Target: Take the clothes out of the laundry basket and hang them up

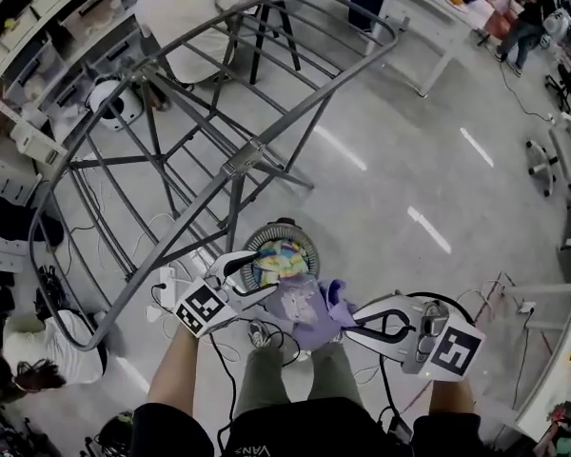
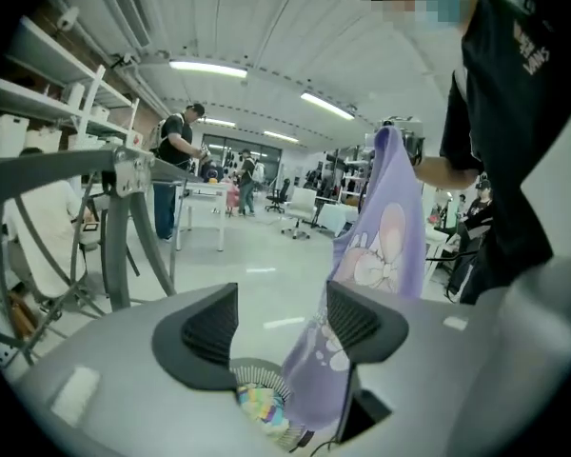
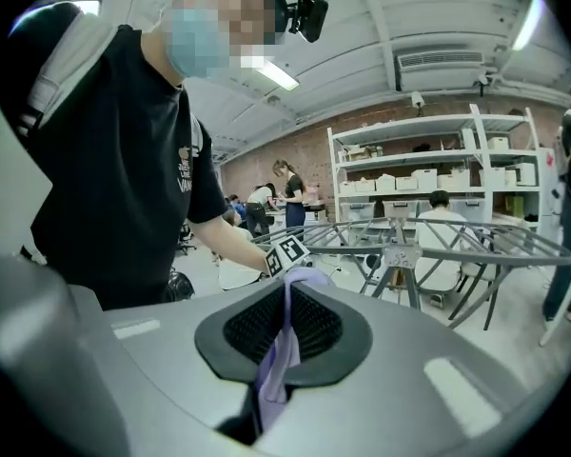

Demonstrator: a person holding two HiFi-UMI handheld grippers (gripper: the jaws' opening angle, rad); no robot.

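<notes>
A glossy pale floor is seen, streaked with bright reflections of the lighting. White shelving loaded with boxes is set against a brick wall, and long strip lights are mounted on the ribbed ceiling.

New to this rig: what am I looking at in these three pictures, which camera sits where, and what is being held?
No robot here: a person holds a two-jaw gripper in each hand. The head view looks down from a camera on the person's head; the other two cameras ride on the grippers, looking along their jaws. The right gripper is shut on a purple garment, held up above the laundry basket on the floor, which holds a colourful cloth. The left gripper is open; the garment hangs beside one jaw, unclamped. A grey drying rack stands ahead.
</notes>
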